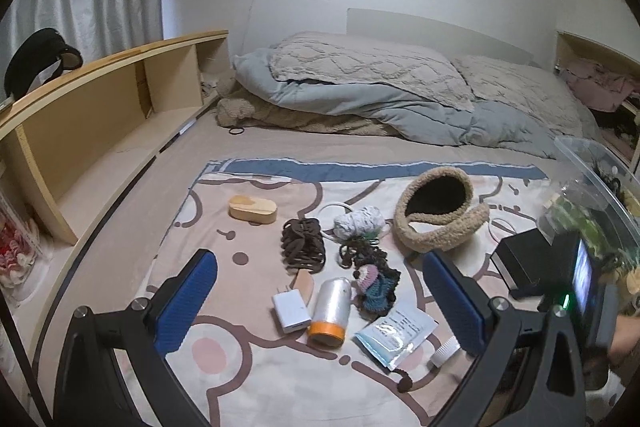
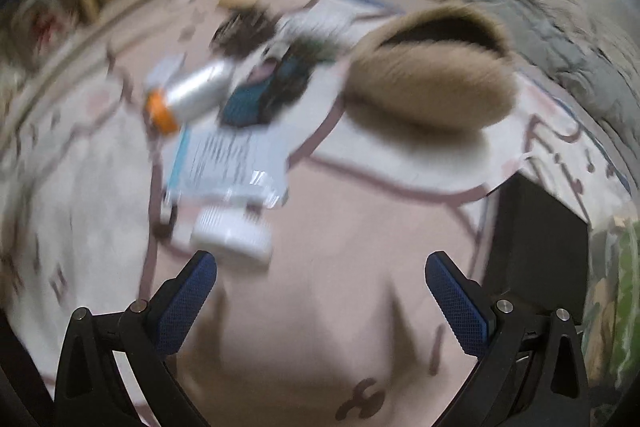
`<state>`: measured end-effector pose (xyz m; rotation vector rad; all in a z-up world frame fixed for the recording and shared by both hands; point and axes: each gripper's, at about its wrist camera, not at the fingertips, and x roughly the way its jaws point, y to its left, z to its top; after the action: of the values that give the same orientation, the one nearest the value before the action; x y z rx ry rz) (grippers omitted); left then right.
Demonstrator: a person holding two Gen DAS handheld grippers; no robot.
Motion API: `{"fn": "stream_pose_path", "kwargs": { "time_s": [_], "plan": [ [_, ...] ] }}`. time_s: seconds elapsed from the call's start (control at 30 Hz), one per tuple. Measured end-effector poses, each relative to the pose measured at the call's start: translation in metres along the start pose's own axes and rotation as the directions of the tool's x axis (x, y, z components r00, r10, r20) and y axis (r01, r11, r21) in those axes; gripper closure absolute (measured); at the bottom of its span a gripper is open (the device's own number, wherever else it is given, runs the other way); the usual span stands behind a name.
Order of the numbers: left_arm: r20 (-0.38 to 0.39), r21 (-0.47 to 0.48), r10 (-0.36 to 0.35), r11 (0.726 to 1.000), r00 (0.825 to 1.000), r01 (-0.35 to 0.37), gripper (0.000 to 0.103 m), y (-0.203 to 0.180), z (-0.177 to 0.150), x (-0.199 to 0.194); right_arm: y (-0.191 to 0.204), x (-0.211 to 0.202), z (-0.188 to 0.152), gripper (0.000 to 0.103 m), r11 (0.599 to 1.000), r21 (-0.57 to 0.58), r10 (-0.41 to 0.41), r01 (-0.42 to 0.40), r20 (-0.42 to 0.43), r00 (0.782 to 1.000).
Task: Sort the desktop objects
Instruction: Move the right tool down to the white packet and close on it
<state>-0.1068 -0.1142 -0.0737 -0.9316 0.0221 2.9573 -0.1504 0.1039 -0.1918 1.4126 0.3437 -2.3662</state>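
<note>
Bed (image 1: 120, 163) with rumpled duvet (image 1: 360, 95) at its head; wooden shelf (image 1: 100, 107) along the left side. A printed blanket (image 1: 248, 359) covers the near half and carries the objects to be sorted. Clear bin (image 1: 592, 179) at the right edge, holding items too blurred to name. Fleece pouch (image 1: 436, 211), mouth open, lies right of centre; black box (image 1: 520, 263) sits between it and the bin. Silver bottle (image 1: 331, 311) with orange cap lies on its side, touching the white charger (image 1: 291, 310) on its left. Brown hair ties (image 1: 303, 245) form a pile behind the charger; wooden case (image 1: 253, 209) lies apart, further back. Knitted toy (image 1: 376, 285) lies just right of the bottle, a yarn ball (image 1: 358, 221) behind it. Foil sachet (image 1: 394, 335) lies in front of the toy, with a white cap (image 1: 445, 349) beside it.

Left gripper (image 1: 320, 299): jaws wide apart, holding nothing, above the bottle. Right gripper (image 2: 320, 299): jaws wide apart, empty, over bare blanket; this view is motion-blurred.
</note>
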Motion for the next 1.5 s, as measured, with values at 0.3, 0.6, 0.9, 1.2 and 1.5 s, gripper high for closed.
{"fn": "stream_pose_path", "kwargs": {
  "time_s": [0.3,0.6,0.9,1.2,1.5],
  "plan": [
    [-0.034,0.022,-0.009,1.000,0.999,0.009,0.000,0.006,-0.013,0.014,-0.034,0.045,0.008,0.000,0.986,0.091,-0.138,0.139,-0.022,0.990],
    [-0.088,0.029,-0.002,1.000,0.996,0.004,0.000,0.026,-0.030,0.026,0.011,0.046,-0.006,0.000,0.992,-0.125,0.032,-0.033,-0.011,0.999],
    [-0.115,0.006,-0.039,0.999,0.993,0.040,0.000,0.030,-0.035,0.027,0.028,0.033,-0.002,0.000,0.984,-0.170,0.058,-0.060,-0.019,0.998],
    [-0.144,0.010,-0.055,0.998,0.988,0.057,0.000,0.029,-0.045,0.035,-0.041,0.057,0.014,0.000,0.980,0.173,-0.094,0.097,-0.027,0.995],
    [-0.200,0.073,-0.028,0.996,0.979,0.044,0.000,0.028,-0.065,0.048,0.009,0.069,0.016,0.000,1.000,0.009,-0.003,0.003,-0.020,1.000]
  ]
}}
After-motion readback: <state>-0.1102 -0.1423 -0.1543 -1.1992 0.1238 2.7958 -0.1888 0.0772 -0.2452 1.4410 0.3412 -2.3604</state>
